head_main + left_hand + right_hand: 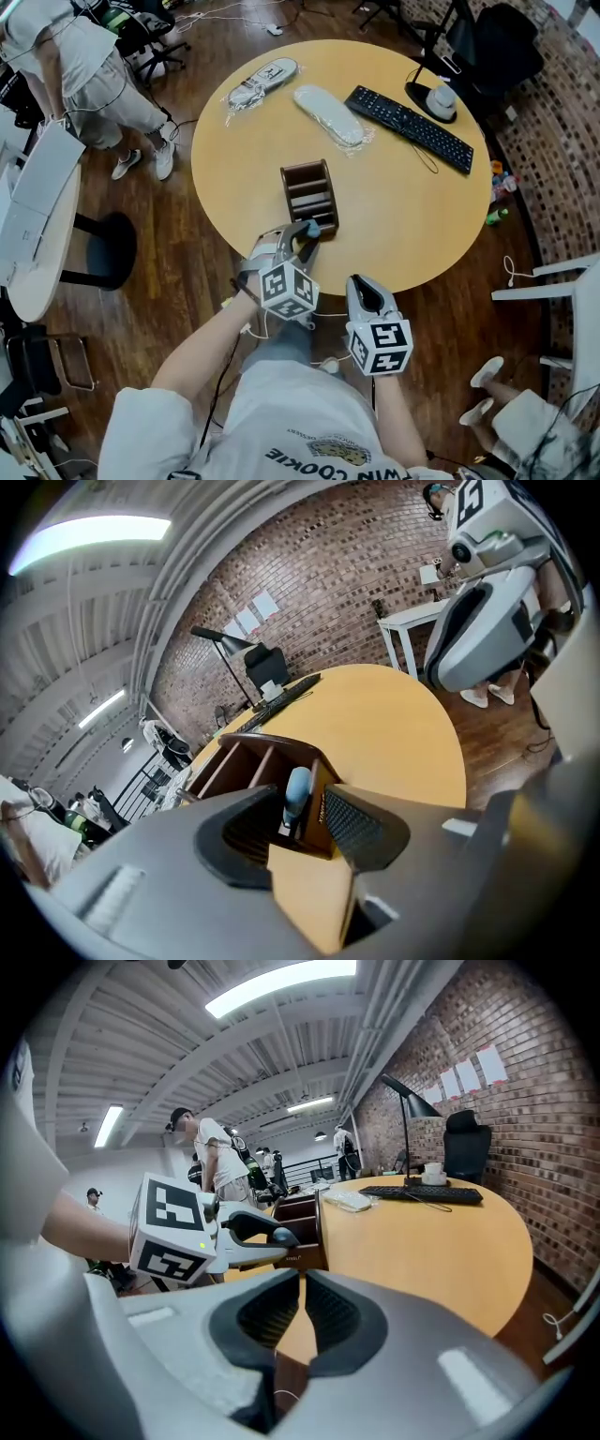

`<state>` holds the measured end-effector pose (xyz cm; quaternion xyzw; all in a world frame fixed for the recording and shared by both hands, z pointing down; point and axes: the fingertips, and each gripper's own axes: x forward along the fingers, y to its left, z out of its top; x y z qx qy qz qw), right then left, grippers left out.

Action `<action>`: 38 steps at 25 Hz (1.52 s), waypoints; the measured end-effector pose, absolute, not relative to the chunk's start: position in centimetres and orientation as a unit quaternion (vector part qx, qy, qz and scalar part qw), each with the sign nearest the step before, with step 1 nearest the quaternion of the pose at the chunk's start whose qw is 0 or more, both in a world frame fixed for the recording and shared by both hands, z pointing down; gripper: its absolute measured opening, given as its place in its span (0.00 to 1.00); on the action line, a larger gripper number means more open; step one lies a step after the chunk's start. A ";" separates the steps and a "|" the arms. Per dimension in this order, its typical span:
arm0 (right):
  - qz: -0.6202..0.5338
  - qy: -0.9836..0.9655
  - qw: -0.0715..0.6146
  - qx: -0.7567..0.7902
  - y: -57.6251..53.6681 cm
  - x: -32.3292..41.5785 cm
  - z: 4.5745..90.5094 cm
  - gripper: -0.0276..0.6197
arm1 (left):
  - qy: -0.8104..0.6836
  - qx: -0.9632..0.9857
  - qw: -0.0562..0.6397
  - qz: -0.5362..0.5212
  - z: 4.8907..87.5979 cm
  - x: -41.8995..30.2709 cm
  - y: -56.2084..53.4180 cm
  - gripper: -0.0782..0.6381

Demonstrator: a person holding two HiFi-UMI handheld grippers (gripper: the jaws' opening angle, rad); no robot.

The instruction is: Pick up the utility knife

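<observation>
Since the head view looks steeply down, you get the whole round wooden table [403,216]. A black keyboard [410,127] and two plastic-wrapped bundles [328,114] lie at the far side, well apart from a brown slotted organizer [309,187] nearer the front edge. The left gripper [305,236] sits right at the organizer's near end and covers most of the utility knife [312,228], so only a blue tip shows. The right gripper [367,289] hangs just off the table edge beside it. Left gripper view: tongs wide apart, the blue-handled knife standing in the nearest slot, lined up between the ribbed pads but not touched. Right gripper view: black pads pretty much together, nothing in them, and the left gripper blocks part of the organizer.
</observation>
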<state>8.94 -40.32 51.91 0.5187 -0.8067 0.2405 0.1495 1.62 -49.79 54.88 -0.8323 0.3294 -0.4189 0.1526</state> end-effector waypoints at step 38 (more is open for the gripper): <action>0.171 -0.856 0.108 0.476 -31.0 9.5 44.8 0.06 | 0.430 -0.848 0.102 -0.293 44.7 4.7 -35.2 0.21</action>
